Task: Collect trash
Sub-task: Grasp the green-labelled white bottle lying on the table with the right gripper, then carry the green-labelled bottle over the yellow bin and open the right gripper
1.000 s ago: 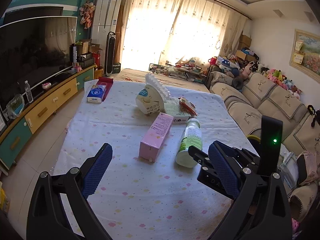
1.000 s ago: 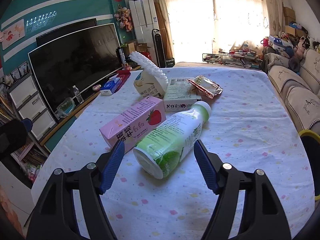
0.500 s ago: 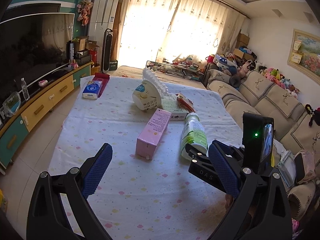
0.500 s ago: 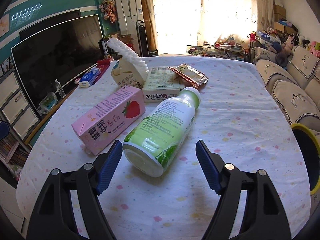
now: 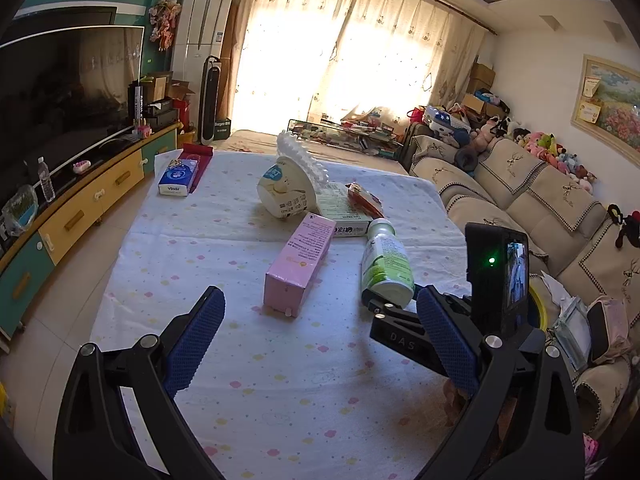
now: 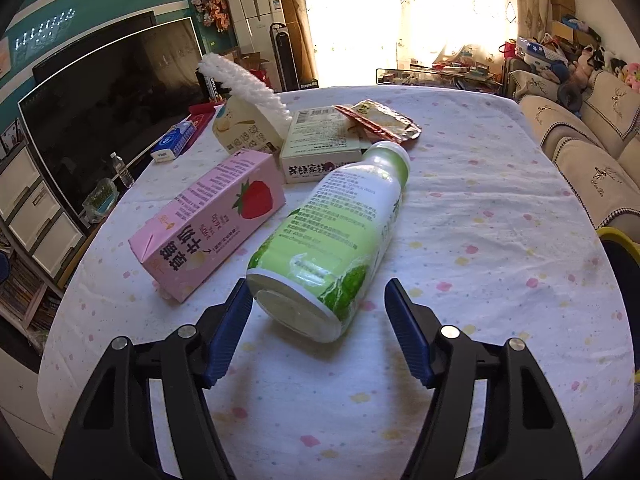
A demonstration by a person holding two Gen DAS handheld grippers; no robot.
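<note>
A green and white plastic bottle (image 6: 332,240) lies on its side on the spotted tablecloth (image 6: 480,220), base toward me. My right gripper (image 6: 318,312) is open, its blue pads on either side of the bottle's base, not touching. A pink strawberry milk carton (image 6: 212,220) lies left of it. Behind are a flat green box (image 6: 324,144), a red snack wrapper (image 6: 380,120) and a tipped cream cup with a white ruffled lid (image 6: 244,120). My left gripper (image 5: 320,332) is open and empty, above the cloth short of the carton (image 5: 300,264) and bottle (image 5: 386,264).
A blue tissue pack (image 5: 178,178) and red box lie at the table's far left corner. A sofa (image 5: 532,208) runs along the right, a TV cabinet (image 5: 80,200) along the left. A yellow-rimmed bin (image 6: 618,248) stands at the table's right edge.
My right gripper has moved forward, so its pads now flank the bottle's base. My left gripper has drawn back and turned slightly left. Nothing on the table has moved.
</note>
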